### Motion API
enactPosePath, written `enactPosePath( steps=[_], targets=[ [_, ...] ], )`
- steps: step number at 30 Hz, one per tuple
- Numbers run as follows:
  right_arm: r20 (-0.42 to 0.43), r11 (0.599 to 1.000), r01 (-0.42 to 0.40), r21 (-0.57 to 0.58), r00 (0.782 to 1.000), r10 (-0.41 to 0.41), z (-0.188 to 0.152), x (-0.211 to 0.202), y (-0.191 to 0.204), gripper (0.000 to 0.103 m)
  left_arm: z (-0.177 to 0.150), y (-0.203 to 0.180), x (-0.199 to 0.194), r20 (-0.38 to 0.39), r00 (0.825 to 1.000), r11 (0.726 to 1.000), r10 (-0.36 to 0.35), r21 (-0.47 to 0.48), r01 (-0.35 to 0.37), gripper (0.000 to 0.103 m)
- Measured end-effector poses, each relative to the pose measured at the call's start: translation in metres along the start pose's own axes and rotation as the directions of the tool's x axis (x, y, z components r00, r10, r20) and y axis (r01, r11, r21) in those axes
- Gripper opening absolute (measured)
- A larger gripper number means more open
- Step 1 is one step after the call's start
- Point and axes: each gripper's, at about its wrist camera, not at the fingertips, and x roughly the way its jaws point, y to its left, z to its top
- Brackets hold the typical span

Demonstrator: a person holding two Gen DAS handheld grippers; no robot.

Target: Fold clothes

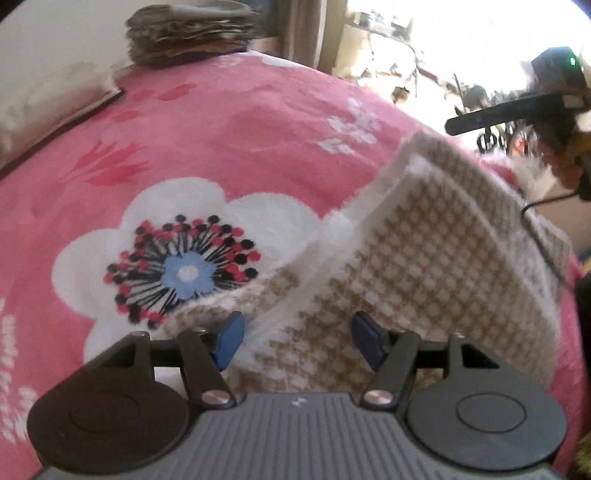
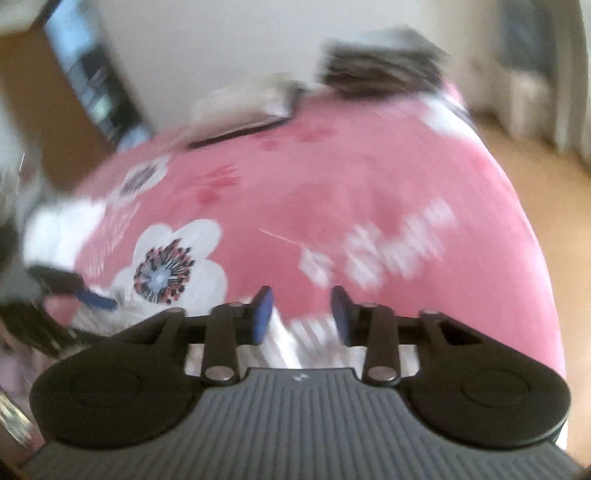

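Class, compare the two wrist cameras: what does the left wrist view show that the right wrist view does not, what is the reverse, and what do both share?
Only the left wrist view shows the beige checked garment sharply, partly folded with a raised flap, lying under the open left claw, and a bright window at top right.

Only the right wrist view, which is blurred, shows the wooden floor beside the bed and the open right claw from behind.

Both show the pink flowered bedspread, its big white flower, and a stack of folded clothes at the far edge.
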Motion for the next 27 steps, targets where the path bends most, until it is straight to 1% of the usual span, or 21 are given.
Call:
enactPosePath(
  steps=[2,3,4,5,6,7,9,12,14,15,16,17,18,19,20,21,22,23,24,25,27],
  targets=[
    [-0.013,0.997,0.001,0.079,1.000,0.000,-0.018,-0.007,-0.017,0.046,0.000,-0.003,0.000,0.007,1.000,1.000,0.013,0.017,-0.013,0.064],
    [-0.014,0.994,-0.011,0.105,1.000,0.013,-0.026,-0.009,-0.021,0.046,0.000,-0.005,-0.001,0.012,1.000,1.000,0.020,0.022,-0.020,0.057],
    [-0.014,0.991,-0.029,0.133,0.999,0.031,-0.033,-0.009,-0.025,0.046,0.000,-0.007,-0.003,0.017,0.999,0.999,0.027,0.027,-0.027,0.047],
    [-0.008,0.986,-0.056,0.159,0.998,0.058,-0.038,-0.008,-0.028,0.046,-0.001,-0.010,-0.005,0.021,0.999,0.998,0.043,0.042,-0.043,0.045],
    [0.000,0.981,-0.084,0.173,0.996,0.085,-0.041,-0.006,-0.029,0.046,-0.002,-0.012,-0.005,0.024,0.998,0.997,0.062,0.054,-0.063,0.040],
    [0.007,0.978,-0.106,0.178,0.994,0.106,-0.042,-0.002,-0.028,0.046,-0.003,-0.016,-0.006,0.029,0.996,0.994,0.084,0.069,-0.086,0.034],
    [0.012,0.973,-0.148,0.177,0.989,0.148,-0.044,0.006,-0.026,0.046,-0.005,-0.021,-0.004,0.035,0.993,0.989,0.113,0.088,-0.116,0.027],
    [0.008,0.967,-0.184,0.174,0.983,0.186,-0.046,0.010,-0.024,0.046,-0.008,-0.028,-0.002,0.045,0.987,0.980,0.156,0.115,-0.160,0.022],
    [0.034,0.959,-0.218,0.184,0.976,0.215,-0.046,0.003,-0.025,0.047,-0.010,-0.033,-0.001,0.052,0.982,0.973,0.184,0.133,-0.190,0.021],
    [0.059,0.952,-0.244,0.182,0.970,0.238,-0.046,-0.003,-0.025,0.053,-0.011,-0.036,-0.001,0.056,0.979,0.969,0.198,0.142,-0.204,0.020],
    [0.085,0.946,-0.271,0.180,0.962,0.260,-0.047,-0.008,-0.026,0.056,-0.011,-0.037,0.001,0.058,0.977,0.966,0.204,0.150,-0.211,0.019],
    [0.102,0.942,-0.288,0.170,0.956,0.274,-0.048,-0.012,-0.025,0.064,-0.012,-0.039,0.003,0.059,0.976,0.963,0.212,0.157,-0.218,0.018],
    [0.103,0.946,-0.288,0.147,0.956,0.275,-0.049,-0.014,-0.023,0.073,-0.012,-0.040,0.004,0.060,0.974,0.960,0.217,0.164,-0.225,0.017],
    [0.094,0.954,-0.274,0.118,0.960,0.264,-0.050,-0.013,-0.020,0.076,-0.012,-0.041,0.006,0.064,0.973,0.957,0.224,0.172,-0.232,0.015],
    [0.063,0.969,-0.233,0.079,0.972,0.228,-0.051,-0.007,-0.014,0.078,-0.012,-0.043,0.006,0.068,0.971,0.954,0.231,0.178,-0.240,0.014],
    [0.033,0.979,-0.197,0.041,0.980,0.196,-0.053,0.000,-0.008,0.077,-0.012,-0.044,0.007,0.072,0.968,0.951,0.238,0.184,-0.248,0.012],
    [0.001,0.985,-0.172,0.008,0.985,0.172,-0.055,0.008,-0.002,0.074,-0.012,-0.046,0.007,0.078,0.966,0.948,0.245,0.189,-0.256,0.010],
    [-0.023,0.989,-0.148,-0.023,0.989,0.148,-0.058,0.015,0.003,0.045,-0.012,-0.047,0.006,0.086,0.964,0.945,0.251,0.193,-0.263,0.009],
    [-0.033,0.990,-0.131,-0.044,0.991,0.130,-0.060,0.018,0.007,0.019,-0.013,-0.049,0.005,0.094,0.962,0.943,0.256,0.196,-0.270,0.008],
    [-0.019,0.990,-0.136,-0.042,0.991,0.135,-0.061,0.015,0.009,0.013,-0.013,-0.049,0.002,0.104,0.960,0.942,0.260,0.189,-0.276,0.007],
    [0.050,0.991,-0.131,-0.002,0.990,0.130,-0.063,-0.002,0.008,0.010,-0.011,-0.050,-0.004,0.125,0.956,0.942,0.265,0.178,-0.284,0.007]
  ],
)
